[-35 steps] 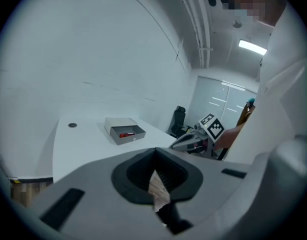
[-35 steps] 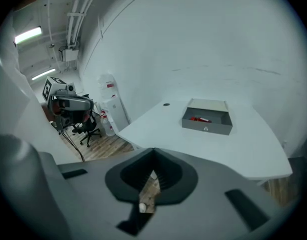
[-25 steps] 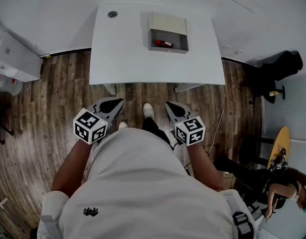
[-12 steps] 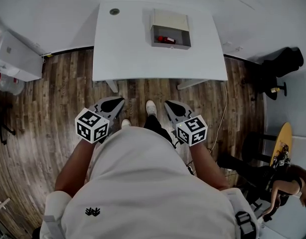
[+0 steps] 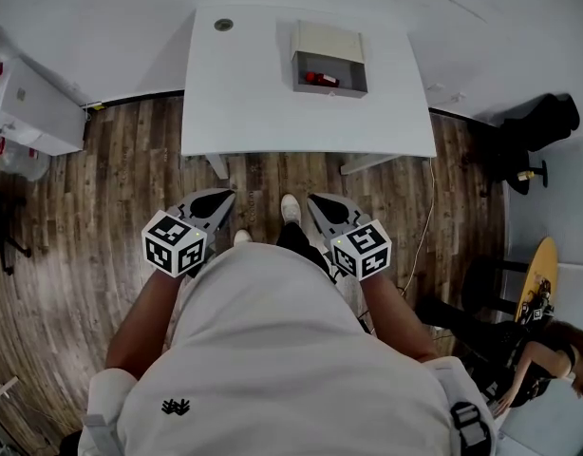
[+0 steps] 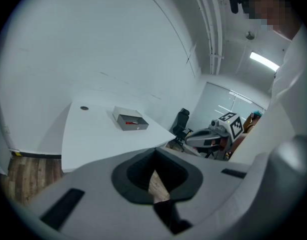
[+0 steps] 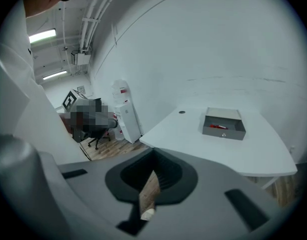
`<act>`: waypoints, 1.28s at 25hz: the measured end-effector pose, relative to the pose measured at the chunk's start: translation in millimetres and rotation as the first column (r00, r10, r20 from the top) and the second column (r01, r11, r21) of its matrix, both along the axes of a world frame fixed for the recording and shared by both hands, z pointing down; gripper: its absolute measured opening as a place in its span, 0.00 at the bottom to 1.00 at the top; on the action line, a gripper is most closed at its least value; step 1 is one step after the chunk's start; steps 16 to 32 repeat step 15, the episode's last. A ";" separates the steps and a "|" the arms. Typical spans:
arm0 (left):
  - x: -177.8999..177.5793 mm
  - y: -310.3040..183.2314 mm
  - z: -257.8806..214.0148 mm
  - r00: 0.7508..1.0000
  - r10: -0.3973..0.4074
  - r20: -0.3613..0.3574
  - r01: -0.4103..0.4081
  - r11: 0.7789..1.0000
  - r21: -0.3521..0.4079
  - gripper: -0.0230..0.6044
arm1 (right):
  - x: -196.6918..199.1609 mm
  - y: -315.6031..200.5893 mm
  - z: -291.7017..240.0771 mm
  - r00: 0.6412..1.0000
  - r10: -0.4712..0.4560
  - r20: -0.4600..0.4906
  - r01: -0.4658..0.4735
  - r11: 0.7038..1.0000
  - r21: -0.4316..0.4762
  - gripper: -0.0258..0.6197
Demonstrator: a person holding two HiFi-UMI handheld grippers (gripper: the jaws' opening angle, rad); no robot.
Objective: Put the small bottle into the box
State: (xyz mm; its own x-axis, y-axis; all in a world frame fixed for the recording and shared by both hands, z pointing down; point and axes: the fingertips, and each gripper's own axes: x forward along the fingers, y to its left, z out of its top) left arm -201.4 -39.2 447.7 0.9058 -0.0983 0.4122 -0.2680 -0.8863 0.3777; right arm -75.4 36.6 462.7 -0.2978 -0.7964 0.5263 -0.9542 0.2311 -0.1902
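Note:
A grey open box (image 5: 330, 68) stands on the far side of the white table (image 5: 244, 93), and a small red bottle (image 5: 321, 79) lies inside it. The box (image 6: 131, 121) and bottle (image 6: 134, 121) also show far off in the left gripper view, as do the box (image 7: 223, 125) and bottle (image 7: 218, 126) in the right gripper view. My left gripper (image 5: 220, 196) and right gripper (image 5: 316, 199) hang over the wooden floor, well short of the table's near edge. Both are shut and hold nothing.
A white cabinet (image 5: 26, 107) stands at the left by the wall. At the right are a black office chair (image 5: 534, 126), a round wooden table (image 5: 536, 278) and a seated person (image 5: 529, 354). A cable (image 5: 420, 231) runs down from the table's right side.
The view has drifted slightly, so the table sits a little further right in the picture. The right gripper edged a little toward the table. Both grippers stay shut.

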 end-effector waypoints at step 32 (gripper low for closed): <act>0.0 -4.9 9.2 1.000 0.013 0.021 -0.013 1.000 -0.019 0.04 | -1.7 -10.0 0.3 0.999 -0.032 -0.014 0.032 0.999 -0.025 0.05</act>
